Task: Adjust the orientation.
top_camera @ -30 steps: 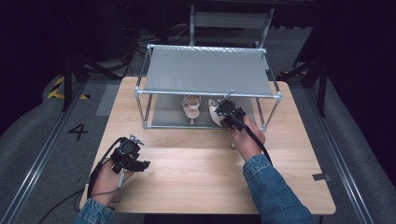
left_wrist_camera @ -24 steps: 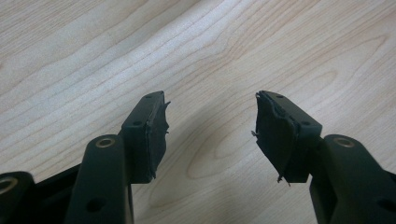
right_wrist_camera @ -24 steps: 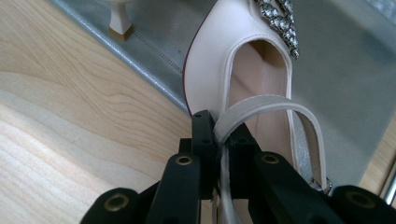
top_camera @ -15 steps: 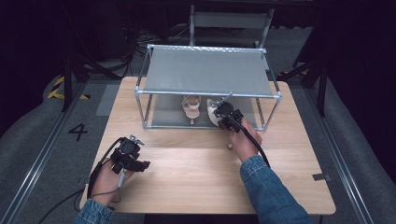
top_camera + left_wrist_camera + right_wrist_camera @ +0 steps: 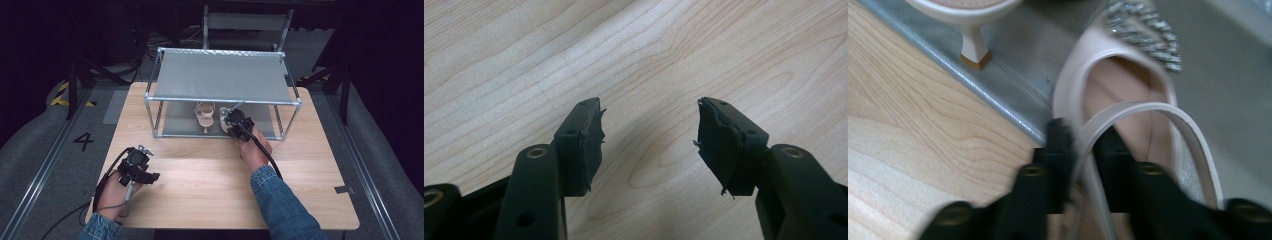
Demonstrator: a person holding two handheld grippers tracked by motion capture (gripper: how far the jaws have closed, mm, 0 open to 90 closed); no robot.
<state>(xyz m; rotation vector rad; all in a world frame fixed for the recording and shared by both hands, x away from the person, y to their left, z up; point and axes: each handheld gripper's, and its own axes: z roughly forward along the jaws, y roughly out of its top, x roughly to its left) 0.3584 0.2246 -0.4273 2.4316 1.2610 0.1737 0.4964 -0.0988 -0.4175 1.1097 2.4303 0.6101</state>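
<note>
A pale pink heeled shoe with a jewelled toe and a thin strap lies on the grey lower shelf of a metal rack. My right gripper sits at its heel end. Its jaws have just been opening, and the shoe's rim and strap still run between them. In the high view the right gripper reaches under the rack's front bar and hides most of that shoe. The matching shoe stands to its left, its heel at the shelf edge. My left gripper is open over bare wood, at the front left.
The rack stands at the back of the wooden table, with a grey top shelf and thin metal posts at its corners. A cable trails from each gripper over the table's front part. Dark floor with rails surrounds the table.
My right gripper has sunk a little and edged left at the lower shelf, beside the first shoe. The left hand has stayed where it was.
</note>
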